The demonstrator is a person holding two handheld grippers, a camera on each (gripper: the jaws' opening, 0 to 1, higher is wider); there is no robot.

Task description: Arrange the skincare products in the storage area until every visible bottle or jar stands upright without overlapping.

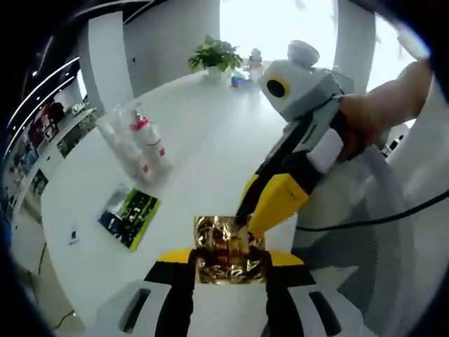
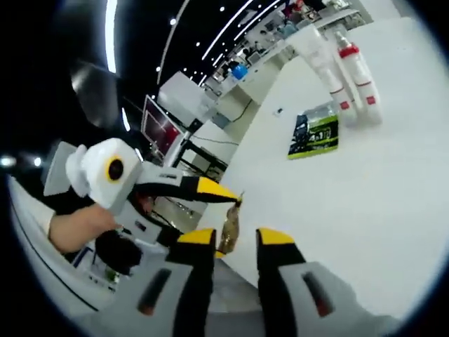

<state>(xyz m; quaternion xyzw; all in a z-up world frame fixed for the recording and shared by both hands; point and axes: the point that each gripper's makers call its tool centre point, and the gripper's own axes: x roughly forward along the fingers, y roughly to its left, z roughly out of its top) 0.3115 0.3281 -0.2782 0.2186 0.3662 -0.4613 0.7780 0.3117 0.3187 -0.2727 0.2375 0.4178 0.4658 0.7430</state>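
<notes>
Left gripper (image 1: 230, 261) wide open around gold packet (image 1: 226, 256); right gripper (image 1: 245, 225) pinches its edge — lift it gently off the surface (image 1: 210, 140); keep clear of bottles (image 1: 144, 144).

Left gripper (image 1: 231, 261): black jaws capped with yellow tips, grey-white housing behind them. Right gripper (image 2: 231, 242): identical build, black jaws with yellow tips on a grey base. Each gripper has a white-grey body with black and yellow forward sections. A black cable (image 1: 379, 219) trails from the right gripper's handle.
</notes>
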